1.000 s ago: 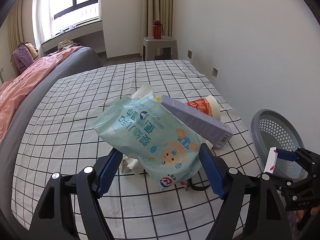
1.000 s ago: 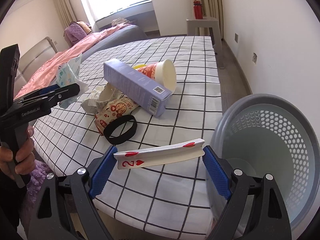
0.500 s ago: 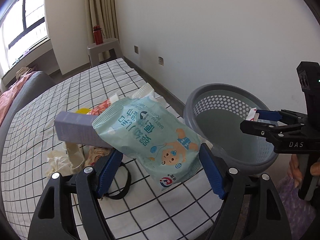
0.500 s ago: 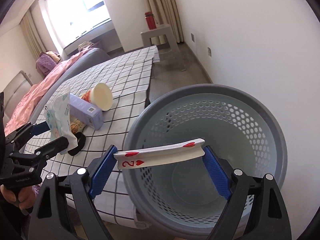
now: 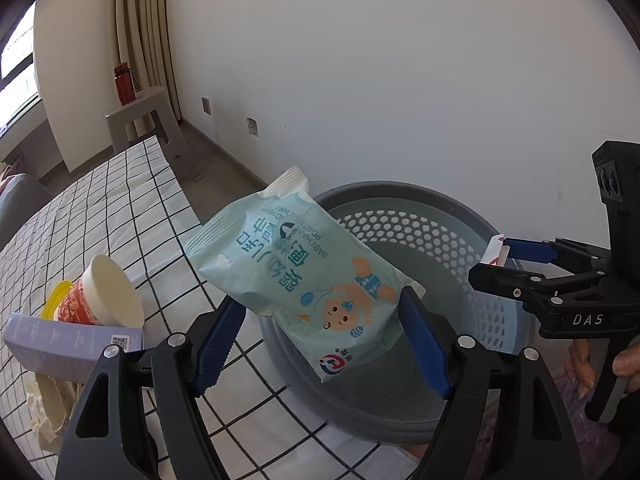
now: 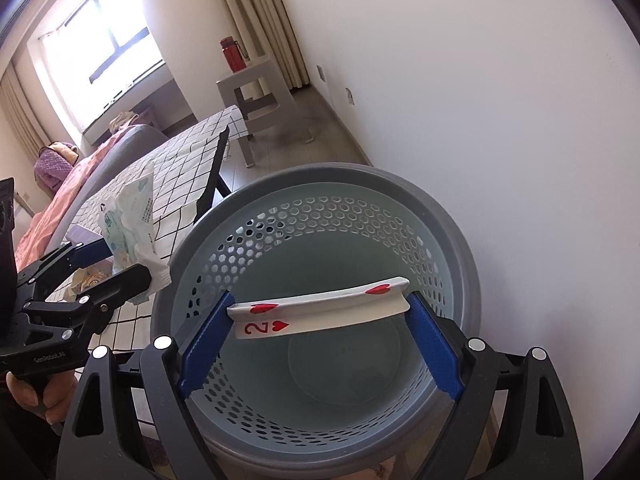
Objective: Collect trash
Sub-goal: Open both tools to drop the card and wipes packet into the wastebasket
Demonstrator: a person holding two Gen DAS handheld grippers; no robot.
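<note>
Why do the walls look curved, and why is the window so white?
Both views are fisheye, so straight lines bow and the corners go black. In the right wrist view the window is blown out by daylight, while the playing card and basket stay sharp. In the left wrist view the wipes packet is evenly lit and readable.

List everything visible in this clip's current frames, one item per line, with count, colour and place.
perforated plastic basket: 1, grey, on floor beside bed
baby wipes pack: 1, pale teal, held at basket rim
two of hearts card: 1, white and red, bowed over basket opening
paper cup: 1, red and cream, lying on checked sheet
cardboard box: 1, lilac, on bed
plastic stool: 1, beige, by curtains
water bottle: 1, red, on stool
left gripper: black, blue fingers, gripping wipes
right gripper: black, blue fingers, gripping card
</note>
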